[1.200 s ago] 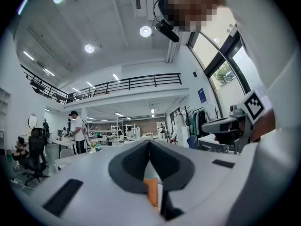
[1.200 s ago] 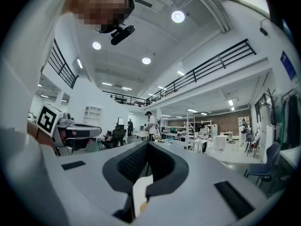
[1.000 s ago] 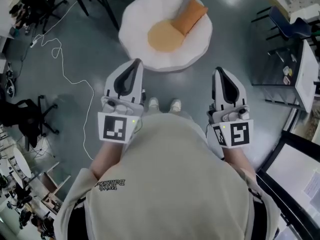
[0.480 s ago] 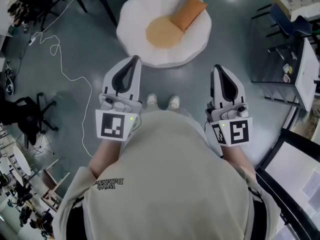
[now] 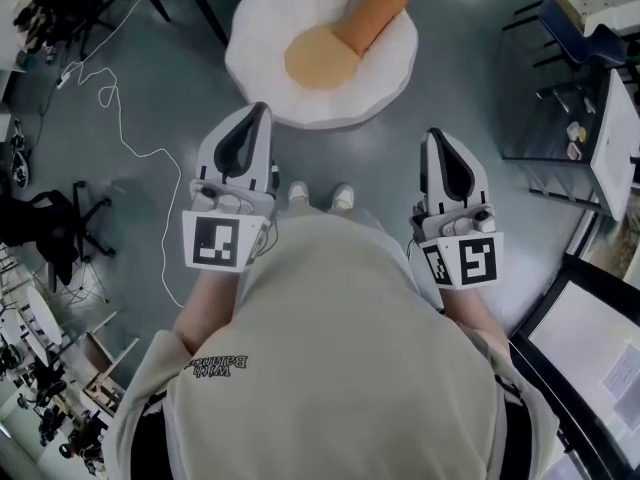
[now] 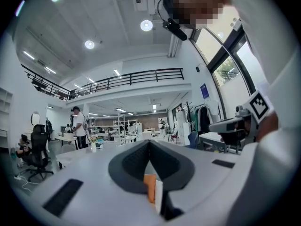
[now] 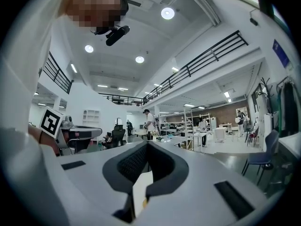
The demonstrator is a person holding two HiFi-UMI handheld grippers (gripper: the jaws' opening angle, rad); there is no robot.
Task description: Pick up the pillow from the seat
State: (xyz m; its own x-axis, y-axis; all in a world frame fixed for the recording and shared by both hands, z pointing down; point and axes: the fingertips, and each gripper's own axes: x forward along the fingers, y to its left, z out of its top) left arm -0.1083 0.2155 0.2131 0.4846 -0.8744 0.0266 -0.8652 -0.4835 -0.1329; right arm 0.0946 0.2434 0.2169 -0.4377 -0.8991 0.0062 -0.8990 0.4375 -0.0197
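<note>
I see the pillow lying on the white seat at upper middle of the frame, touching a round cushion; my left tongs and right tongs sit lower, both clenched empty, well apart from it.

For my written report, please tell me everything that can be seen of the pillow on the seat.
The pillow is orange, oblong and soft-looking, like fabric. It lies slanted on the white round seat, towards its far side, with one end touching the round orange cushion. Nothing else touches it.
</note>
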